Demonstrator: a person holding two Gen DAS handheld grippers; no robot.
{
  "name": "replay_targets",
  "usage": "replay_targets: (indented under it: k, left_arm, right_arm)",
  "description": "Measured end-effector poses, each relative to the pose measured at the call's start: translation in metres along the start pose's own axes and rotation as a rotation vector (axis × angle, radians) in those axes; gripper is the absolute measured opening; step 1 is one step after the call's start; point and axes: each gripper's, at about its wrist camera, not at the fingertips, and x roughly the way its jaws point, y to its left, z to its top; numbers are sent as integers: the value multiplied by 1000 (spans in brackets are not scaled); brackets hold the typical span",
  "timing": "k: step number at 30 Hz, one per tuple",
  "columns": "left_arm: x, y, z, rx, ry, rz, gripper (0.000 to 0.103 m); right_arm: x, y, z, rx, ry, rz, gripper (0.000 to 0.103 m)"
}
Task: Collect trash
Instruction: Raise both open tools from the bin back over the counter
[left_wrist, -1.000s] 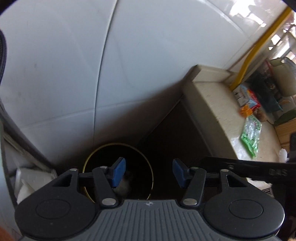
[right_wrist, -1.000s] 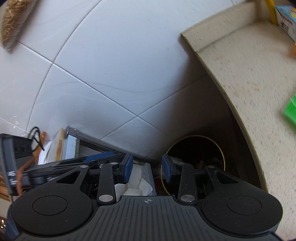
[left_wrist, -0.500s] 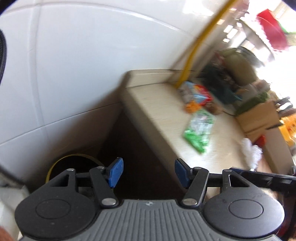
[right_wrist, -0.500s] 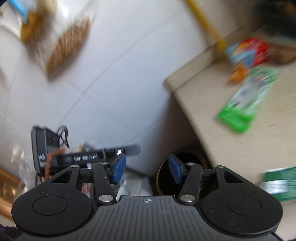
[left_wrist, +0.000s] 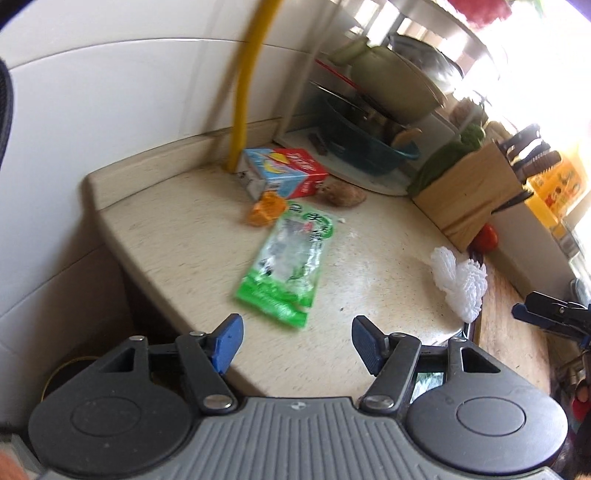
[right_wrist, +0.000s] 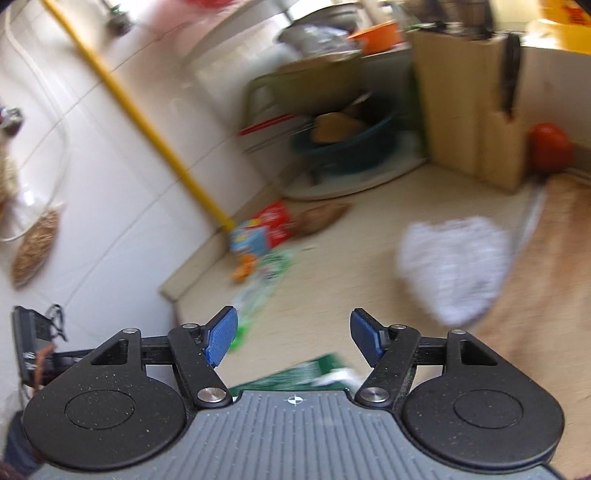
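On the pale countertop (left_wrist: 369, 269), a green plastic wrapper (left_wrist: 291, 258) lies flat just ahead of the left gripper (left_wrist: 293, 341), whose jaws stand wide and empty. The right gripper (right_wrist: 293, 338) is likewise spread wide, holding nothing, with a white foam net (right_wrist: 454, 269) ahead to its right (this view is badly blurred). Best to come in low over the wrapper's near edge, pinching it squarely before lifting toward the bin (left_wrist: 68, 371) below the counter's corner.

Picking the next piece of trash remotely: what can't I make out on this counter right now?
- Green packet print: left wrist view, motion-blurred.
- Second green wrapper: right wrist view, mostly hidden behind the gripper body.
- White foam net: right wrist view, smeared outline.
- Bin: left wrist view, only its rim shows, contents hidden.
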Motion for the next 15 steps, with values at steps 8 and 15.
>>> replay_targets:
  k: [8, 15]
  left_arm:
    - [34, -20, 23, 90, 32, 15, 63]
    - [61, -12, 44, 83, 55, -27, 63]
  right_arm:
    - [18, -39, 13, -45, -21, -148, 79]
    - [58, -57, 31, -46, 39, -240, 86]
